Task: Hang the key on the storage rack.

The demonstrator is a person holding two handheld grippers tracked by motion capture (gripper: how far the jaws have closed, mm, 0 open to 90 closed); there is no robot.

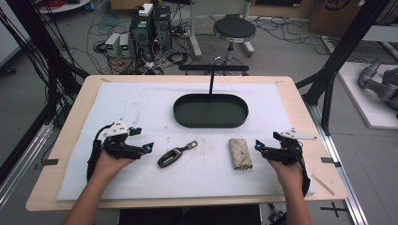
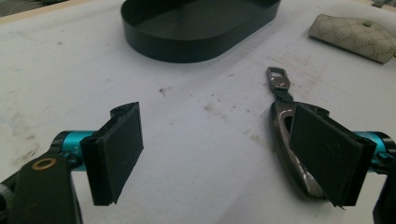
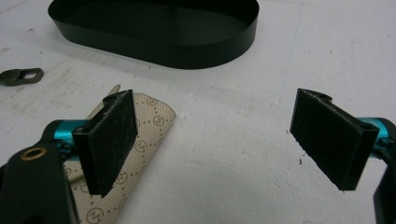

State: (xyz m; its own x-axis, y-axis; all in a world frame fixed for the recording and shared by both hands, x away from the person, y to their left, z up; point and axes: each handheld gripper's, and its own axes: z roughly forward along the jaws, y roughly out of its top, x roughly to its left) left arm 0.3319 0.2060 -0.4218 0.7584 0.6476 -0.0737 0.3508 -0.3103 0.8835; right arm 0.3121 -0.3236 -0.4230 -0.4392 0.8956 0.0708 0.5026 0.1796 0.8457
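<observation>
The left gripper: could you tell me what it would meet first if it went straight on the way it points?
Probably the car key fob: the left gripper points at it with jaws open, bare white mat between.

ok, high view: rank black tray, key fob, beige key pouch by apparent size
1. black oval tray, by far the largest.
2. and 3. beige key pouch and key fob: too close to rank. The pouch is wider; the fob with its strap runs about as long but slimmer.

A lab: computer towers [image 1: 151, 26], tangled cables [image 1: 169, 56] on the floor, black rig frames [image 1: 342, 51] around the table [image 1: 70, 122].
</observation>
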